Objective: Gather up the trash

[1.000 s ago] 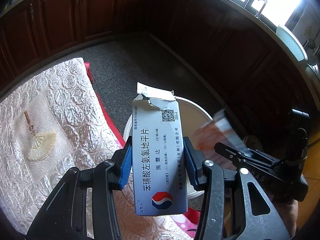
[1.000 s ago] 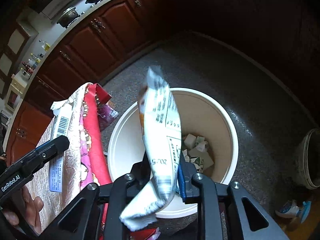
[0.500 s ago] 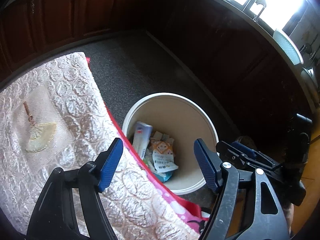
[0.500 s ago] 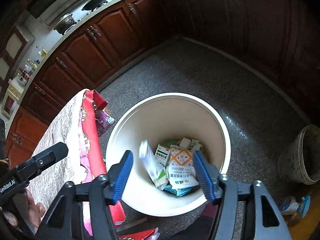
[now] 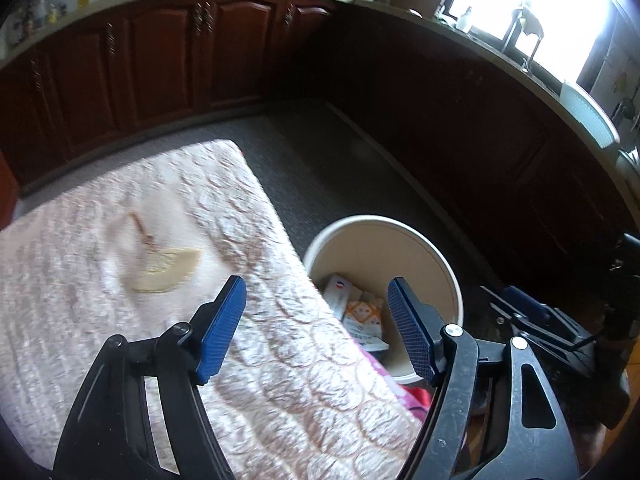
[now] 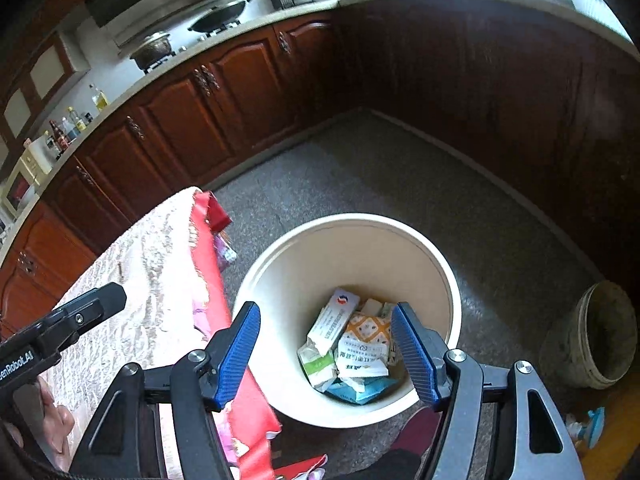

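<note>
Left gripper (image 5: 316, 330) released, empty; right gripper (image 6: 326, 354) opening, empty, above bin (image 6: 436, 258); 2 jaw pairs best lifted clear of bin before next pickup.

Two downward wrist views — shared bin (image 5: 448, 276)

a round cream bin (image 6: 448, 276) stands upright on the speckled grey floor, close beside the edge of the cloth-covered counter, whose draped corner hides part of its near rim in the left wrist view (image 5: 436, 256). its inside wall is plain beige and its mouth is open. trash lies in a loose heap at the bottom: a white medicine box (image 6: 334, 322) with a red-and-blue round logo lies tilted, leaning on the pile; next to it is an orange-and-white patterned packet (image 6: 366, 330), with a white printed wrapper (image 6: 358, 360) lying over its near end, a green-and-white carton (image 6: 316, 368) to the left, and something light blue (image 6: 362, 392) nearest the camera.
</note>
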Demonstrator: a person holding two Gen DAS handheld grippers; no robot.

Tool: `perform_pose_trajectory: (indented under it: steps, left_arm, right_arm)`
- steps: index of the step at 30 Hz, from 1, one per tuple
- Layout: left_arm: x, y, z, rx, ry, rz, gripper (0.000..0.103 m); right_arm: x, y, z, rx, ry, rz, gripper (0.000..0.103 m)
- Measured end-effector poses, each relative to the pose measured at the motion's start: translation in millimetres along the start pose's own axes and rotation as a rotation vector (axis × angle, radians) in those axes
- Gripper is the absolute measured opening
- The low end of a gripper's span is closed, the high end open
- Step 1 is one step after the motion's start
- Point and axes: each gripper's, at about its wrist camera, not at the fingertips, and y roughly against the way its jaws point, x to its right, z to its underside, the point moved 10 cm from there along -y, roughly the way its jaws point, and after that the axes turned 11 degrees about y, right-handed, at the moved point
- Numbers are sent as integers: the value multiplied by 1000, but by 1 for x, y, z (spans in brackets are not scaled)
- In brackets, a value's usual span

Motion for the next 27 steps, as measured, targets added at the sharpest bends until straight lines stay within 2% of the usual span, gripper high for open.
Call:
perform_pose_trajectory:
  steps: [5, 11, 17, 27]
  left_arm:
    - [-10, 25, -2, 69, 3, -27, 72]
    - [-23, 63, -6, 153, -3, -61, 72]
    - [-30, 96, -9, 230, -5, -54, 77]
    - [-33, 145, -10, 340, -20, -54, 78]
  right_arm:
    - [-18, 26, -8, 67, 38, 11, 80]
    - [-41, 57, -16, 131, 66, 18, 83]
    - [-53, 90, -24, 213, 77, 49, 93]
    - [-75, 128, -33, 317, 112, 88, 99]
